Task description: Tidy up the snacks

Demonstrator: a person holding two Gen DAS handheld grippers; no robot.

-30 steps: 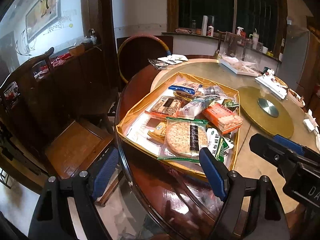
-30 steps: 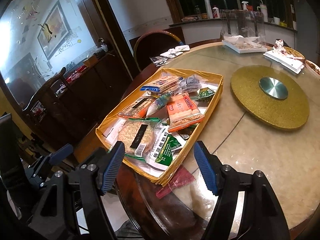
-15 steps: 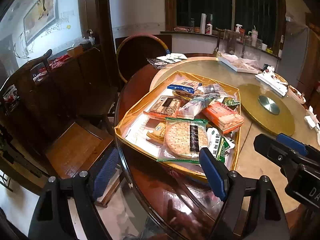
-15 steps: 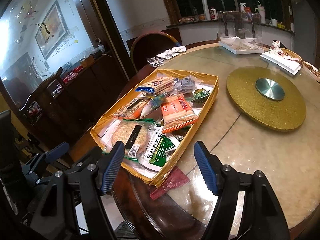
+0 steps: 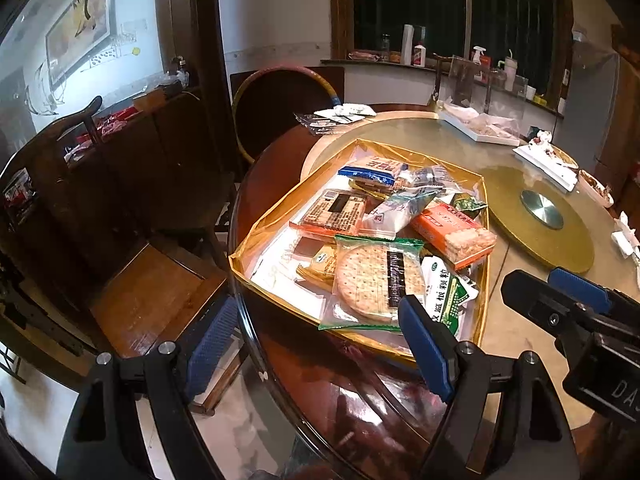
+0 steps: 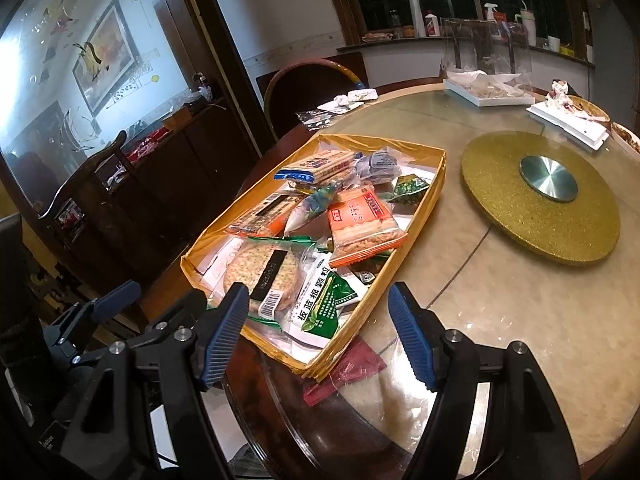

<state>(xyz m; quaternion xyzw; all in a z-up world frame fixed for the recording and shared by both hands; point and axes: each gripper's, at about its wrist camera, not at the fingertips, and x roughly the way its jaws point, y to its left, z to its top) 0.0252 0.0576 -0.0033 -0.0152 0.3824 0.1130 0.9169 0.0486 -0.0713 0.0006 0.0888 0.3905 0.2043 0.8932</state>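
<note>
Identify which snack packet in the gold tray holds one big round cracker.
The clear green-edged packet at the tray's near end, beside the white-and-green sachet. The other packets hold rectangular stacks or small wrapped pieces.

A gold turntable (image 6: pixel 540 196) with a steel hub is lying on the round table (image 6: pixel 520 320), ahead and to the right of the fingers. A dark red wrapper (image 6: pixel 344 376) is lying flat just ahead, between them. White trays (image 6: pixel 490 94) are sitting far ahead. A wooden chair (image 5: pixel 148 292) is standing to the left.
</note>
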